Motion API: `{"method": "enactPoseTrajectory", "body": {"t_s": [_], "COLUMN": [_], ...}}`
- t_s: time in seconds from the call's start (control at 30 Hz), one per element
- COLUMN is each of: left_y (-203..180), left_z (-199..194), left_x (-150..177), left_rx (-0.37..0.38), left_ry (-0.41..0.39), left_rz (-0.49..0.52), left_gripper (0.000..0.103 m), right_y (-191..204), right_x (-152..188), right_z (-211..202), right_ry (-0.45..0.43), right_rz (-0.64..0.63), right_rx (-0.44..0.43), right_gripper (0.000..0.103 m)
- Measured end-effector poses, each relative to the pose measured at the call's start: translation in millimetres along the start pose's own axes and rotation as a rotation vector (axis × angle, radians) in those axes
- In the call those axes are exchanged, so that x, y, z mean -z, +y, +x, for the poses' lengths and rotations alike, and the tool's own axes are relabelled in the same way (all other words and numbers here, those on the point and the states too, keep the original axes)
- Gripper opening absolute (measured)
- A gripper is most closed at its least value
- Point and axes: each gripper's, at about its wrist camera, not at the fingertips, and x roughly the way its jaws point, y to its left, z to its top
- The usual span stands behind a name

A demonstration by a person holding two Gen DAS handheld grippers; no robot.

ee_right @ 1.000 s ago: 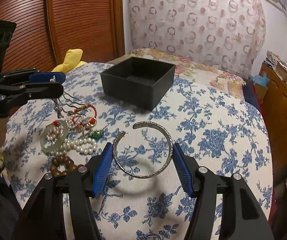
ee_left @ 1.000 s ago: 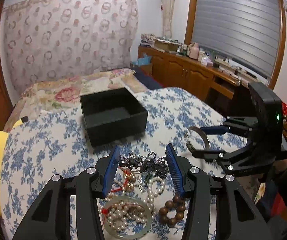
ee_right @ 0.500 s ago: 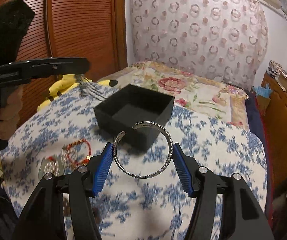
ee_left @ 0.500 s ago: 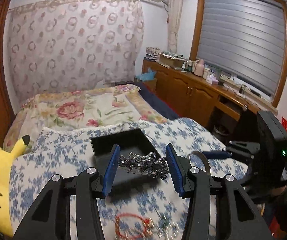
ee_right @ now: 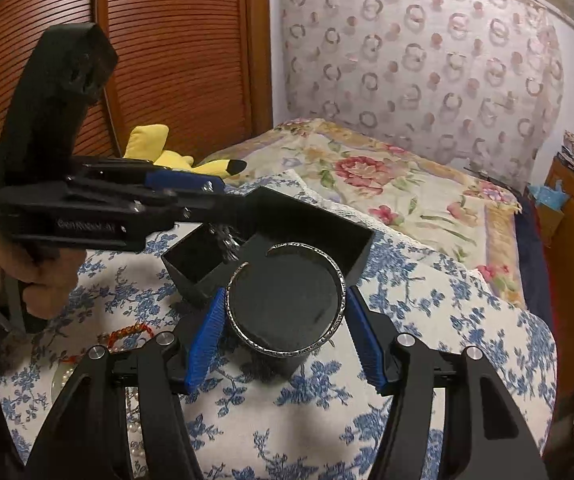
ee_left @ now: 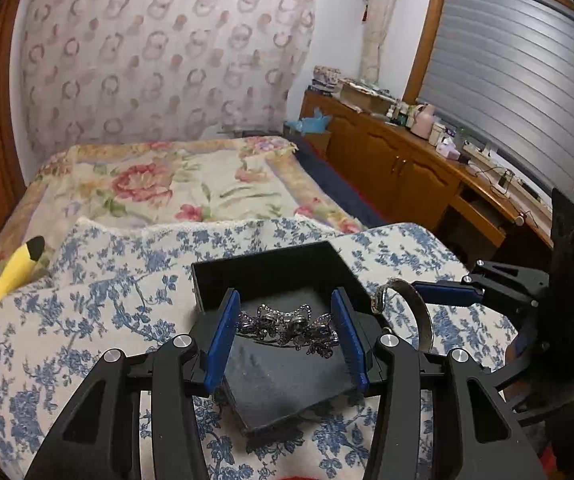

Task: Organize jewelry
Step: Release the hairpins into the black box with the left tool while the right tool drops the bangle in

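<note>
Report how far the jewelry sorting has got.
Done: nothing shows inside the open black square box yet. In hand: the left gripper clamps a dark rhinestone bow hair comb over the box, and the right gripper grips an engraved silver open cuff bangle above it. Left: release both, then fetch the red bead bracelet and white pearls lying on the blue floral cloth.

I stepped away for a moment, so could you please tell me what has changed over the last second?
Both claws carried their pieces from the jewelry pile to the black box: the left claw now holds the bow hair clip above it, the right claw the silver bangle. Nothing was picked up or released. The box kept its place on the floral cloth.
</note>
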Motion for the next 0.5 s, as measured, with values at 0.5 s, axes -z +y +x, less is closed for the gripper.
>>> {"method": "enactPoseTrajectory", "body": {"t_s": [0.5], "left_y": [25.5], "left_z": [-31.7], "left_x": [3.7], "left_rx": [-0.083], "left_ry": [-0.057], "left_rz": [-0.027], "left_gripper": [0.073], "right_y": [0.8], "right_x": [-14.0], "right_z": [25.1], "right_ry": [0.031], "right_rz": [-0.033], "right_rx": [0.004], "right_gripper": [0.063]}}
